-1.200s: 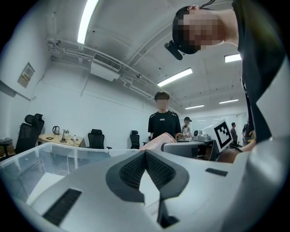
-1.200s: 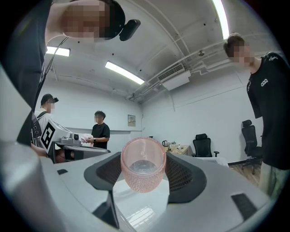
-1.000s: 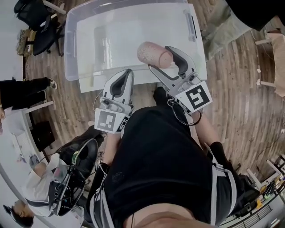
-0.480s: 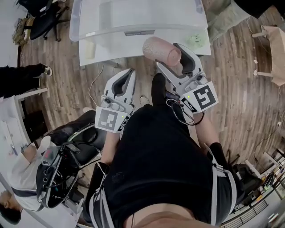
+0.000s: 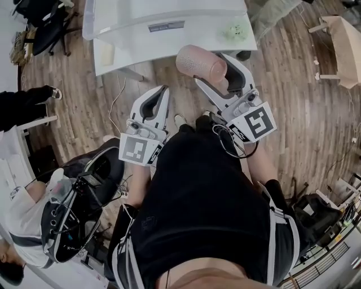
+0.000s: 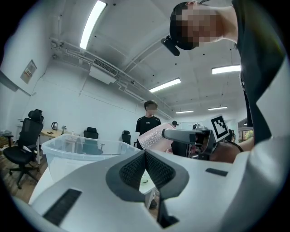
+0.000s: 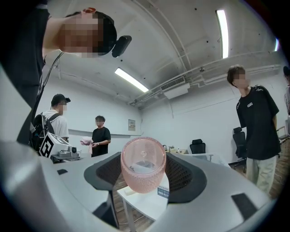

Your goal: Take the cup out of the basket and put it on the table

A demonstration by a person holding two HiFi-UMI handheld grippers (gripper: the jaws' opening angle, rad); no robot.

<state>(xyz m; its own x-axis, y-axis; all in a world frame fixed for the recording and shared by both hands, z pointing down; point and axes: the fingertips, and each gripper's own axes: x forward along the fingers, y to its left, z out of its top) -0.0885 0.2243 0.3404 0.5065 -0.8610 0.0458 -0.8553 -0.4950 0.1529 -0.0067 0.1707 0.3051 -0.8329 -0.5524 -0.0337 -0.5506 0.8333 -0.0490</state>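
Note:
A pink textured cup [image 5: 197, 60] is held over the wooden floor, short of the table, with my right gripper [image 5: 213, 70] shut on it. In the right gripper view the cup [image 7: 142, 170] lies on its side between the dark pads [image 7: 183, 174], its open mouth toward the camera. The basket is a clear plastic bin [image 5: 163, 10] on the white table [image 5: 169, 42] at the top of the head view. My left gripper [image 5: 159, 93] hangs beside the right one, shut and empty; its pads [image 6: 156, 170] touch. The left gripper view also shows the cup [image 6: 154, 136] and the bin [image 6: 77, 149].
A small green object [image 5: 236, 31] lies on the table near its right corner. Someone with a backpack sits at the lower left [image 5: 51, 226]. A wooden stool [image 5: 341, 45] stands at the upper right. Other people stand around the room [image 7: 256, 131].
The table and bin have slid toward the top of the head view as I backed away. The cup stays in my right gripper; the left gripper stays shut.

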